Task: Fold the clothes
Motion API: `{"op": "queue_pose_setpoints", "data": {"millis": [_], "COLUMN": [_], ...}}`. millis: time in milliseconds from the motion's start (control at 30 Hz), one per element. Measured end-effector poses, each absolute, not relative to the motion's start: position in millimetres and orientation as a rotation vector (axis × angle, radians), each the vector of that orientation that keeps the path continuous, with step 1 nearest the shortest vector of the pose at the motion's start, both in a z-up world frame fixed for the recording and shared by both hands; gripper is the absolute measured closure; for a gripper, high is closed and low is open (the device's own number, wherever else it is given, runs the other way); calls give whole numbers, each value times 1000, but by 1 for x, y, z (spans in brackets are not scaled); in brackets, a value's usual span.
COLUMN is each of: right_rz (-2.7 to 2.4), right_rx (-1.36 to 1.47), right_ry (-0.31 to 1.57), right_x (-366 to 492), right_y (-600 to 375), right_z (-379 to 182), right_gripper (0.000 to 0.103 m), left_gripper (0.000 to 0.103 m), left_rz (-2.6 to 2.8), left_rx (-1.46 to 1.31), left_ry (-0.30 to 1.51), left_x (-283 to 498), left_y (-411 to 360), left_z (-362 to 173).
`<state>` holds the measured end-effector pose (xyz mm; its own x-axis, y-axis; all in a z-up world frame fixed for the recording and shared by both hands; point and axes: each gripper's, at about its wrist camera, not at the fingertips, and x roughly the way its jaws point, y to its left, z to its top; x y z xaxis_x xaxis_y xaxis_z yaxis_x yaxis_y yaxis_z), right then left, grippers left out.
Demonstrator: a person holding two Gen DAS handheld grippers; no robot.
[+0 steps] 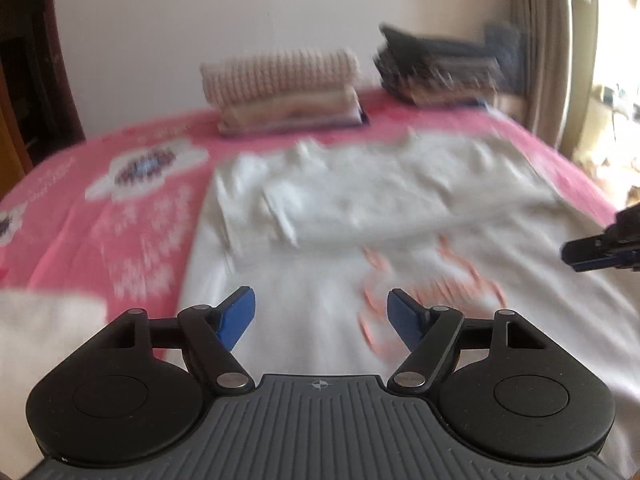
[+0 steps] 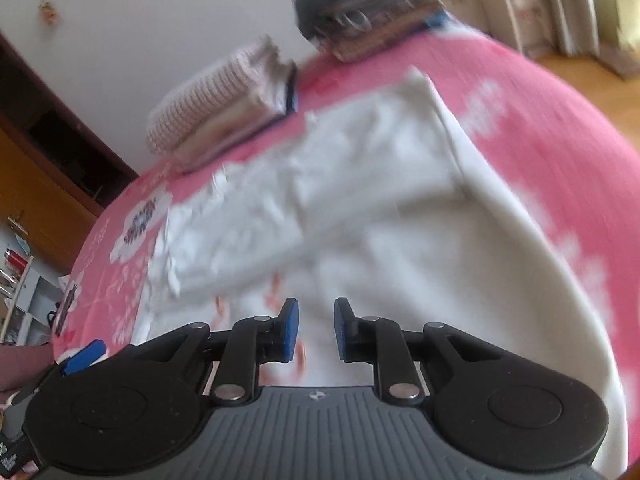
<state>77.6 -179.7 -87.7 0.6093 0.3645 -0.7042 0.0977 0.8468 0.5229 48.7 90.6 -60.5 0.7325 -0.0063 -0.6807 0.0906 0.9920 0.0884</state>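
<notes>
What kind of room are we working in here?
Most likely a bedroom: a bed with a pink floral bedspread, stacks of folded clothes by the wall, and a curtain at the window.

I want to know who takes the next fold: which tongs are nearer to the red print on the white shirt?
Left, though blur makes it close. The left tongs hover just left of the red print; the right tongs hover over its edge.
</notes>
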Motion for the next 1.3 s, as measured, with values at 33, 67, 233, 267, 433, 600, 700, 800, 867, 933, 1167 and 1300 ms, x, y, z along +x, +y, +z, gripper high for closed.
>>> {"op": "queue_pose_setpoints", "data": {"millis": [33, 67, 233, 267, 433, 600, 700, 800, 867, 933, 1167, 1300], "right_rz": [167, 175, 237, 245, 244, 204, 177, 161, 162, 163, 154, 152], "right_rx": [568, 571, 467, 439, 306, 205, 179, 147, 113, 75, 74, 114], "right_ry": [939, 966, 1039, 1043, 995, 929, 897, 864, 849, 857, 917, 921], "right_x": [66, 55, 8, 0, -33, -49, -44, -38, -36, -34, -21, -17], "right_y": [-179, -176, -153, -150, -145, -150, -153, -152, -149, -143, -142, -147], "right_z": [-90, -91, -89, -87, -77, -71, -68, -69, -72, -77, -92, -96], "right_gripper": [83, 83, 78, 76, 67, 62, 55, 43, 35, 33, 27, 12], "left_gripper": [29, 29, 29, 29, 29, 28, 13, 8, 5, 2, 0, 0], "left_rz": [-53, -54, -43, -33, 10, 47, 70, 76, 86, 87, 96, 94], "left_rx": [119, 118, 59, 30, -66, -86, -99, -97, -84, -70, -74, -73], "left_ry": [775, 801, 907, 932, 953, 959, 962, 985, 1001, 1011, 1026, 1029], "left_x": [38, 26, -24, -32, -52, -45, -41, -36, -33, -32, -30, -30], "left_y": [86, 83, 77, 75, 68, 67, 67, 67, 66, 64, 64, 63], "left_z": [-62, -63, -80, -84, -97, -102, -105, -112, -118, -123, -129, -127]}}
